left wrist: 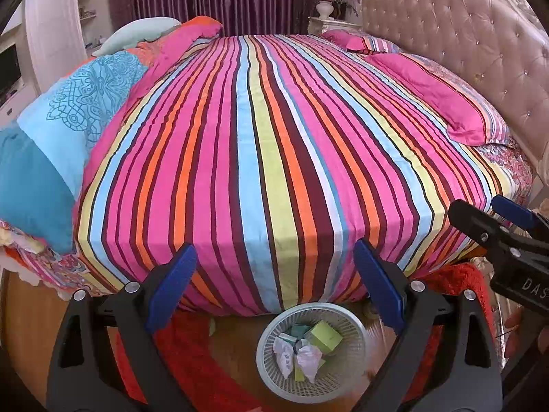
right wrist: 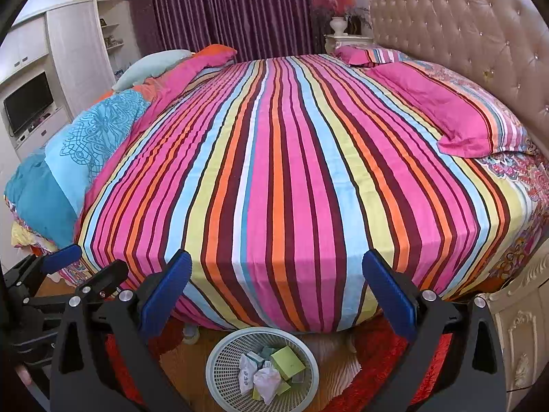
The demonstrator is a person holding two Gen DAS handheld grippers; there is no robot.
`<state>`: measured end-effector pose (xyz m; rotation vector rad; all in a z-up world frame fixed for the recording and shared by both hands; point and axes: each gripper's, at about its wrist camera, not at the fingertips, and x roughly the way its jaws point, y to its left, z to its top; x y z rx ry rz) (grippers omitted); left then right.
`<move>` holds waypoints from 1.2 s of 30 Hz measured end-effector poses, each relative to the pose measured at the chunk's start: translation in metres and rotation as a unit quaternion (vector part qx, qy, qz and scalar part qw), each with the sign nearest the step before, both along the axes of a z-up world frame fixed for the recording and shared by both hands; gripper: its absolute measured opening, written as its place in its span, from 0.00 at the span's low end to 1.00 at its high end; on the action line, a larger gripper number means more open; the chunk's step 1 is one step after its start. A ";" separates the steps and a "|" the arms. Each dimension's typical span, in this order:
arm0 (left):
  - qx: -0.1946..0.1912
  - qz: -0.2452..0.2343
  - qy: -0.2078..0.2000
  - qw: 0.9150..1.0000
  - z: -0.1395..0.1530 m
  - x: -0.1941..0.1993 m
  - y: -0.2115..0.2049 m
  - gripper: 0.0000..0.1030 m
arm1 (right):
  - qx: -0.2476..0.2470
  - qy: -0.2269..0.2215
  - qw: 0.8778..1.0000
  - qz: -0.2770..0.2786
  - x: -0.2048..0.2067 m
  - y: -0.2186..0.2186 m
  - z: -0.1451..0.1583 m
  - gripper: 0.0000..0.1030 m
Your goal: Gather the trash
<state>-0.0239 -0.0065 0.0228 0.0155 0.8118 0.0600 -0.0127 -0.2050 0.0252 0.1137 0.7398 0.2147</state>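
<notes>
A white mesh trash basket (left wrist: 346, 374) stands on the floor at the foot of the striped bed (left wrist: 267, 144). It holds crumpled white paper (left wrist: 302, 357) and a green box (left wrist: 324, 336). My left gripper (left wrist: 274, 274) is open and empty, above and in front of the basket. My right gripper (right wrist: 276, 278) is open and empty too, over the same basket (right wrist: 223, 370) with paper (right wrist: 264, 379) and the green box (right wrist: 286, 362). Each gripper shows at the edge of the other's view: the right one (left wrist: 494, 216), the left one (right wrist: 85, 264).
Pink pillows (left wrist: 439, 99) lie by the tufted headboard (left wrist: 473, 34) on the right. A folded blue quilt (left wrist: 58, 144) sits on the bed's left. A red rug (left wrist: 206, 360) covers the wood floor. A carved cabinet (right wrist: 521, 329) stands at the right, a TV (right wrist: 29, 104) at the left.
</notes>
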 end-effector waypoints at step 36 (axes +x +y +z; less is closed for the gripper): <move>0.016 -0.011 -0.010 1.000 0.010 0.000 -0.006 0.87 | 0.008 -0.013 1.000 0.001 -0.003 0.001 0.011 0.93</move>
